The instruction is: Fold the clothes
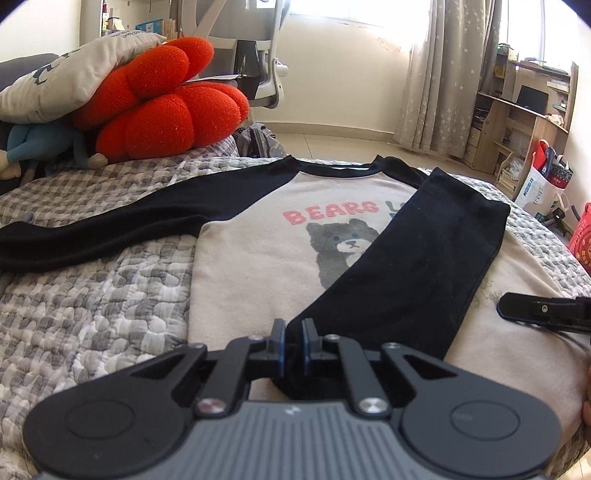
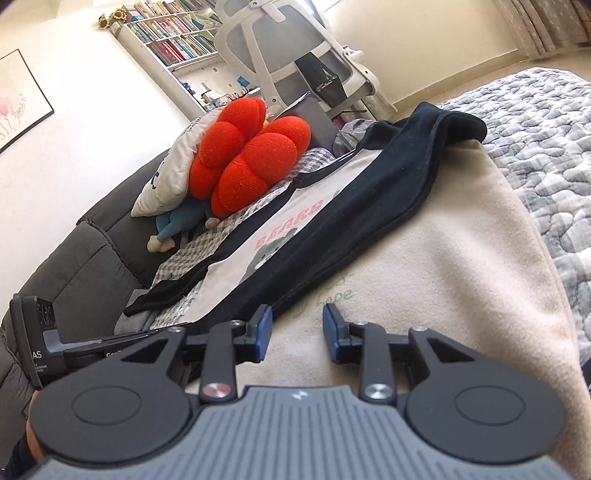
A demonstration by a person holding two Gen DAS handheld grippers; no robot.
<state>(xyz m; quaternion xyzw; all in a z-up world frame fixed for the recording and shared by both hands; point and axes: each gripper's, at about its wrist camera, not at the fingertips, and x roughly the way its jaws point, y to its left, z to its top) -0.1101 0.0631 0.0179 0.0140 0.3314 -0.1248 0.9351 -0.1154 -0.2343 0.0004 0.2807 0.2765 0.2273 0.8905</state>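
A cream sweatshirt (image 1: pixel 255 258) with black sleeves and a bear print lies flat on a quilted bed. One black sleeve (image 1: pixel 417 258) is folded across its chest; the other sleeve (image 1: pixel 110 221) stretches out to the left. My left gripper (image 1: pixel 293 338) is shut on the cuff end of the folded sleeve. My right gripper (image 2: pixel 297 328) is open and empty, just above the cream body (image 2: pixel 443 266), beside the folded sleeve (image 2: pixel 369 206). Its finger shows at the right edge of the left wrist view (image 1: pixel 535 310).
A red flower cushion (image 1: pixel 166 99), a grey-white pillow (image 1: pixel 70 74) and a blue plush toy (image 1: pixel 33 144) lie at the bed's far left. A grey checked quilt (image 1: pixel 92 314) covers the bed. An office chair (image 2: pixel 295 48), bookshelf (image 2: pixel 173 33) and wooden desk (image 1: pixel 524 110) stand beyond.
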